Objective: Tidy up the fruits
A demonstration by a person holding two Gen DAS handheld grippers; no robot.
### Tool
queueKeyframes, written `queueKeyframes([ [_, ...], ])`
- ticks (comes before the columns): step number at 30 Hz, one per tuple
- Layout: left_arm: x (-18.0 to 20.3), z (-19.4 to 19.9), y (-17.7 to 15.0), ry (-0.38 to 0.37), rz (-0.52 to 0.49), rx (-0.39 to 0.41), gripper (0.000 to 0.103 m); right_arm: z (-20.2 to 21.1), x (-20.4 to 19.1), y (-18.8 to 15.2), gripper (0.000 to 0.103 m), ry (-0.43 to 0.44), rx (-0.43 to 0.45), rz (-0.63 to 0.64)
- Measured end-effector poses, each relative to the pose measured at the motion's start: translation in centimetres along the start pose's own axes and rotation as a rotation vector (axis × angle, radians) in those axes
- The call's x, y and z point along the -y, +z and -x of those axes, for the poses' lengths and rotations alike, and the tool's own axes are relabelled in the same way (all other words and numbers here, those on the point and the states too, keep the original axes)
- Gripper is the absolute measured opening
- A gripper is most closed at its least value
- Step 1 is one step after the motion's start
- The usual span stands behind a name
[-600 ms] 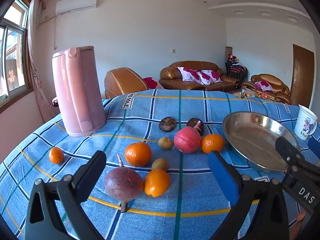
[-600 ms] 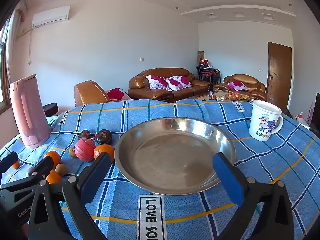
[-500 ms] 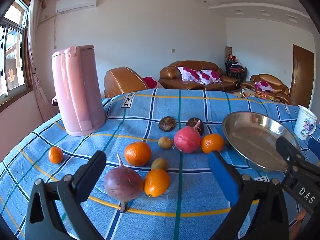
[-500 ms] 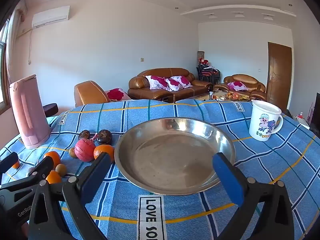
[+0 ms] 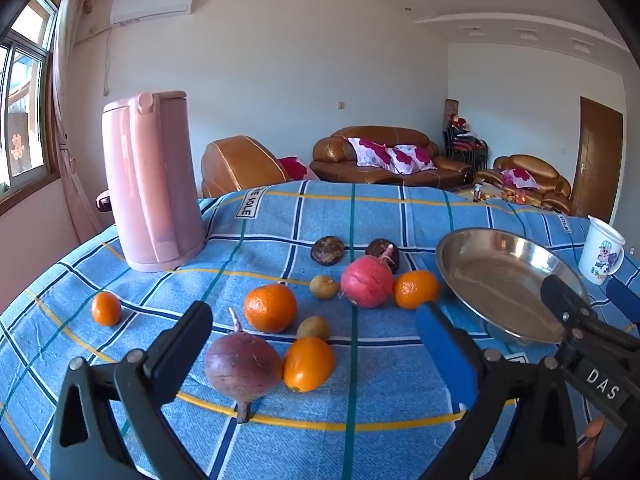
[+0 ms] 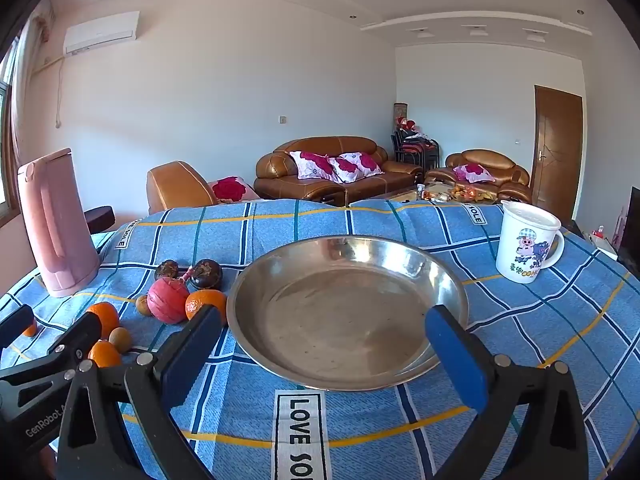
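Note:
Loose fruit lies on the blue checked tablecloth (image 5: pixel 360 208). A dull purple round fruit (image 5: pixel 242 366) and an orange (image 5: pixel 308 363) sit nearest my open left gripper (image 5: pixel 312 332), with nothing between its fingers. Behind them are another orange (image 5: pixel 270 307), two small brownish fruits (image 5: pixel 323 286), a pink-red fruit (image 5: pixel 367 281), an orange (image 5: pixel 415 289) and two dark fruits (image 5: pixel 327 250). One small orange (image 5: pixel 106 308) lies apart at the left. My right gripper (image 6: pixel 324 330) stands open in front of the empty steel bowl (image 6: pixel 256 280).
A tall pink kettle (image 5: pixel 150 180) stands at the table's back left. A white cartoon mug (image 6: pixel 526 248) sits to the right of the bowl. The right gripper's black arm (image 5: pixel 580 320) shows beside the steel bowl (image 5: pixel 452 256). Brown sofas stand beyond the table.

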State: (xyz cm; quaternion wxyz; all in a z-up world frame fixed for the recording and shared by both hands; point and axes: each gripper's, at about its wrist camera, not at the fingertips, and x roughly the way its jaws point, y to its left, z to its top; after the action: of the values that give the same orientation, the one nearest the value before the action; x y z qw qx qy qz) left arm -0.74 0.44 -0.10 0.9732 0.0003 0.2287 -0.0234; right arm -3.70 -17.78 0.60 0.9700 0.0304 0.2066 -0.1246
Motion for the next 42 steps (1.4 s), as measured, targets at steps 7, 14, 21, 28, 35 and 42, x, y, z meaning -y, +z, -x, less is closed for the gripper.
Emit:
queueKeyframes([
  [7,0.2,0.0,0.1,-0.002,-0.009,0.002,0.103,0.0,0.0,0.0,0.102,0.000,0.000,-0.001],
  [14,0.5,0.1,0.1,-0.004,-0.015,0.004,0.103,-0.1,0.0,0.0,0.102,0.001,-0.003,-0.002],
  [21,0.5,0.3,0.0,-0.007,-0.019,0.006,0.103,0.0,0.0,0.0,0.102,0.001,-0.002,-0.003],
  [28,0.3,0.4,0.0,-0.014,-0.002,0.006,0.103,-0.1,0.1,0.0,0.102,0.001,-0.002,-0.003],
  [35,-0.7,0.6,0.1,-0.018,0.022,0.006,0.103,0.0,-0.2,-0.1,0.102,0.004,0.005,0.009],
  [42,-1.3,0.9,-0.1,-0.011,0.032,0.010,0.103,0.5,-0.8,-0.1,0.102,0.015,0.028,0.031],
])
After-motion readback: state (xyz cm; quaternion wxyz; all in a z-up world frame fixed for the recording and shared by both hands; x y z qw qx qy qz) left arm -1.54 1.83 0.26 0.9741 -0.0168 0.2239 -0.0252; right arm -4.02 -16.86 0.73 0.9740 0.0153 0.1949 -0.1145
